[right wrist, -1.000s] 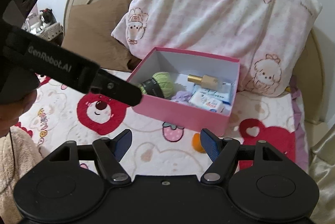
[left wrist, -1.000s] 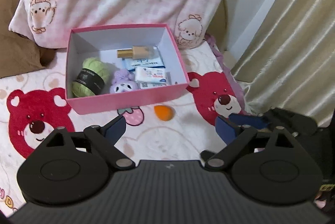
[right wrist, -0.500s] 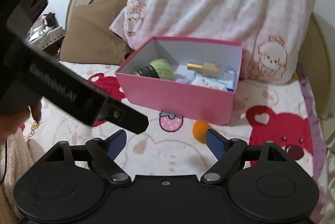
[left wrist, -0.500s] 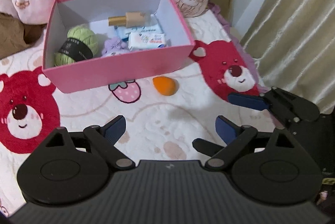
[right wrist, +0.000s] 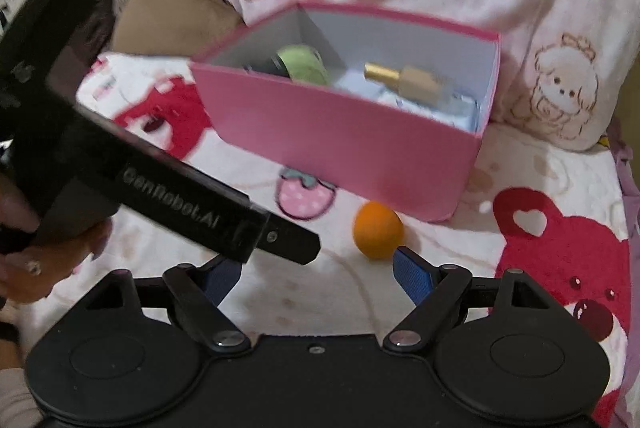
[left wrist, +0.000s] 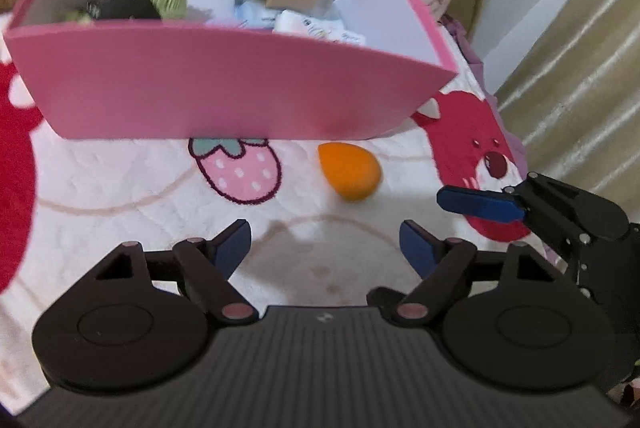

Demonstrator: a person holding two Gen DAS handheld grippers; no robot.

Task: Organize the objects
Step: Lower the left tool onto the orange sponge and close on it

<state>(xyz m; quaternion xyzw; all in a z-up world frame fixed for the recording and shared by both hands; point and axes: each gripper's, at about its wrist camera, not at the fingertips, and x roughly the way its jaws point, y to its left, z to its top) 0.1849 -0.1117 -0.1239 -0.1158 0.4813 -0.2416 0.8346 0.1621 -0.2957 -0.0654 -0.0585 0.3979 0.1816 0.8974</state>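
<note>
below the pink box (left wrist: 224, 84), centre frame, the orange sponge (left wrist: 349, 170) lies on the blanket (left wrist: 120, 196). left gripper (left wrist: 326, 242) spread, jaws just narrowing, empty. right gripper (right wrist: 316, 274) spread, empty.

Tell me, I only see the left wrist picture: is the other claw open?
Observer: Yes, the right claw is open. It has just widened, with nothing between its fingers.
Operator: Is the orange egg close to it?
Observer: The orange sponge lies on the blanket just beyond its right fingertip.
Operator: Who holds my claw?
Observer: A hand grips the left claw, whose jaws have just been closing on nothing.
</note>
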